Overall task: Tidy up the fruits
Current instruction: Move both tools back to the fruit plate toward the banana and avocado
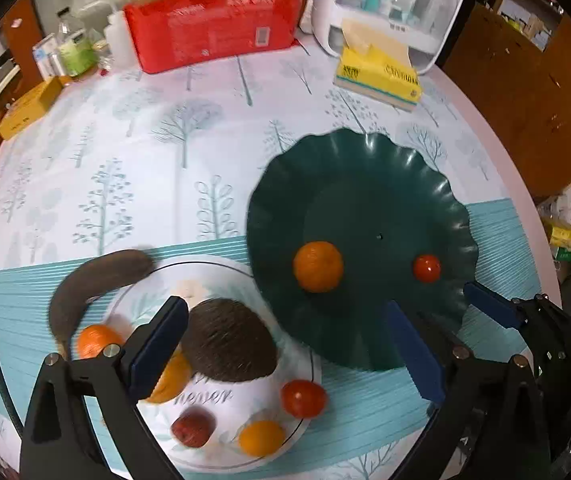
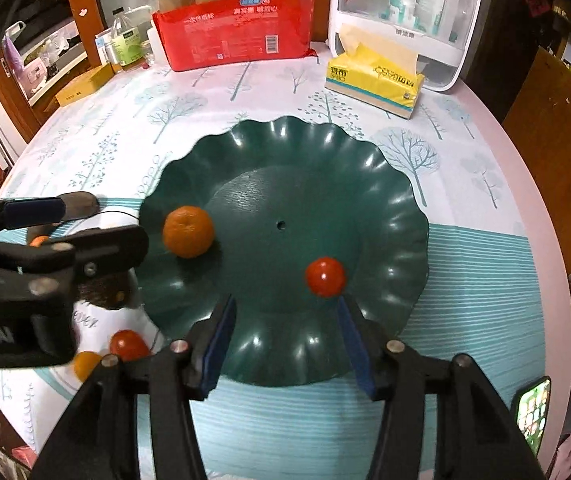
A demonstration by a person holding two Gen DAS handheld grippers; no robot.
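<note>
A dark green scalloped plate (image 1: 365,184) (image 2: 305,184) holds a mandarin (image 1: 318,266) (image 2: 188,232) and a cherry tomato (image 1: 426,268) (image 2: 325,276). To its left a white plate (image 1: 245,400) carries a brown fuzzy fruit (image 1: 229,340), several small oranges, a red tomato (image 1: 303,398) and a small dark red fruit (image 1: 192,430). A dark brown banana (image 1: 97,284) lies on its far left rim. My left gripper (image 1: 285,306) stands wide open above the gap between the plates, holding nothing. My right gripper (image 2: 285,304) is open over the green plate's near rim, just short of the tomato.
At the back of the round table stand a red package (image 1: 213,28), a yellow tissue box (image 1: 381,76) (image 2: 373,80) and a white organizer (image 2: 405,12). A yellow carton (image 1: 29,108) sits far left. A phone (image 2: 533,412) lies by the near right edge.
</note>
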